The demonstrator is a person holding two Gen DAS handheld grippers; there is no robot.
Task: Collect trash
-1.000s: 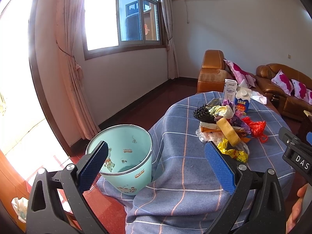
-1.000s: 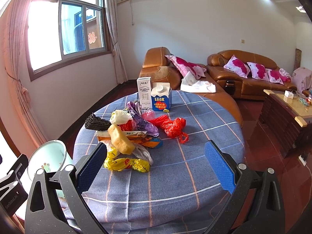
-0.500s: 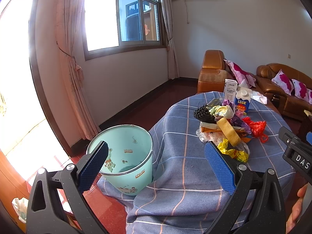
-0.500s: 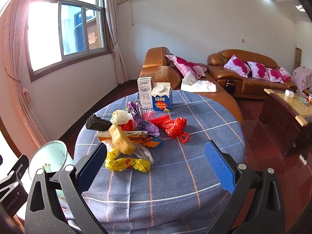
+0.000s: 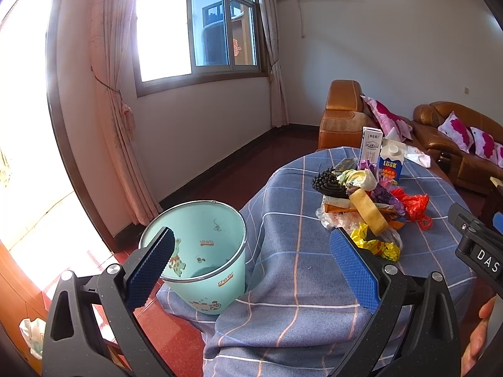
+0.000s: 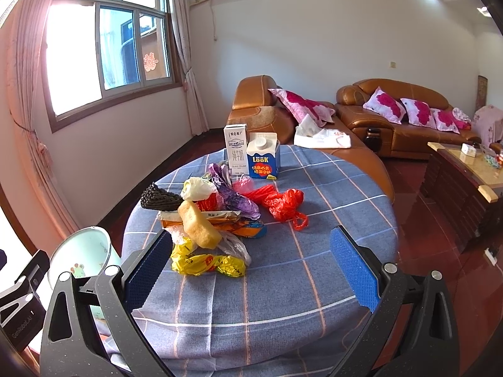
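Both grippers, the left gripper (image 5: 251, 270) and the right gripper (image 6: 248, 270), are staying spread wide and empty, barely drifting, so the trash pile (image 6: 213, 220) is still lying untouched on the table (image 6: 314, 282) beside the mint bin (image 5: 201, 257).

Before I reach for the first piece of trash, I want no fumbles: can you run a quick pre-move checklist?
1. Left tongs open and empty: ok.
2. Right tongs open and empty: ok.
3. Bucket upright, mouth unobstructed, beside the table: ok.
4. Trash pile within view, yellow wrapper nearest the right tongs: ok.
5. Two cartons standing upright behind the pile, clear of the first reach: ok.
6. Whether the cartons are empty: cannot tell.
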